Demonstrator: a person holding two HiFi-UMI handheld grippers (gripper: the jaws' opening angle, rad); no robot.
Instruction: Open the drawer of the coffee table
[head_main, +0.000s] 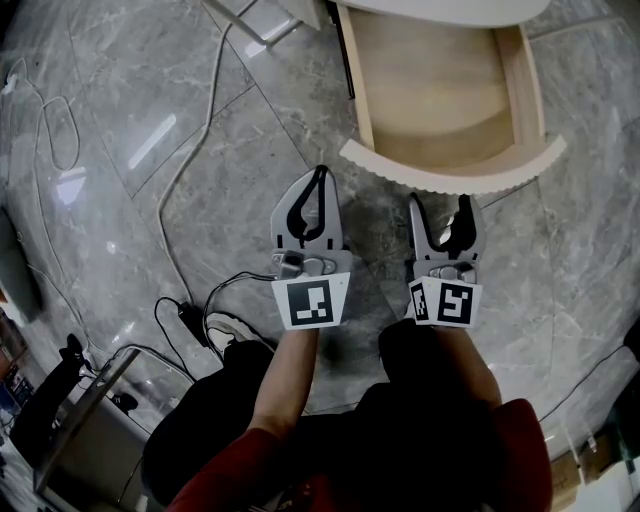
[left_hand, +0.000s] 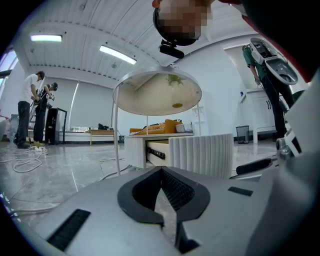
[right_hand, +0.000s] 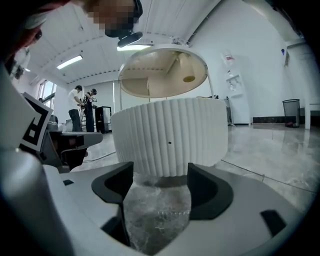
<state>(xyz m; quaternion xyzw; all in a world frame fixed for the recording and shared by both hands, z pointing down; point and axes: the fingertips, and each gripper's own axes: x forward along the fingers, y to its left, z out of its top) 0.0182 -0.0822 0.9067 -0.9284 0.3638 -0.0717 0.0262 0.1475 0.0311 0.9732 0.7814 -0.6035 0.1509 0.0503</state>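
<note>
The coffee table's drawer (head_main: 440, 95) stands pulled out, its pale wood inside bare and its curved ribbed white front (head_main: 452, 172) towards me. My left gripper (head_main: 320, 172) hovers over the floor left of that front, jaws shut on nothing. My right gripper (head_main: 441, 205) is just short of the front, open and holding nothing. In the left gripper view the ribbed front (left_hand: 200, 152) lies ahead to the right of the shut jaws (left_hand: 161, 172). The right gripper view has the front (right_hand: 170, 135) close beyond the open jaws (right_hand: 160, 175), under the round tabletop (right_hand: 162, 72).
Grey marble floor (head_main: 150, 120) with white and black cables (head_main: 190, 170) and a power adapter (head_main: 190, 320) to my left. A dark box (head_main: 85, 430) sits at the lower left. Two people (left_hand: 30, 110) stand far off near a bench; a bin (left_hand: 242, 134) stands by the wall.
</note>
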